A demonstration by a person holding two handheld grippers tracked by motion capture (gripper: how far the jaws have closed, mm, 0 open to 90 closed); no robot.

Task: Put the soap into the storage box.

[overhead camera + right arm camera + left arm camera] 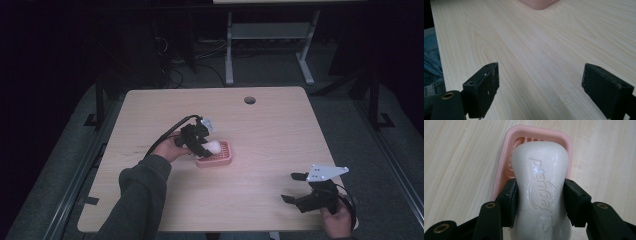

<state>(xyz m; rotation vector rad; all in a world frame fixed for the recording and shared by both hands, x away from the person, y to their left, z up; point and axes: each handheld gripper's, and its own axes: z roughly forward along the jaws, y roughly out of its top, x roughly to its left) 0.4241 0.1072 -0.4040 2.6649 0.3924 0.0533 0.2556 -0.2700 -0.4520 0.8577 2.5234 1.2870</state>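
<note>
White soap bar (541,195): one; pink dish (566,142): one.

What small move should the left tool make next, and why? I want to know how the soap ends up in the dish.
Probably ease the left tool straight down. It is shut on the white soap, which sits over the pink dish on the table, so a short drop should seat it before letting go.
</note>
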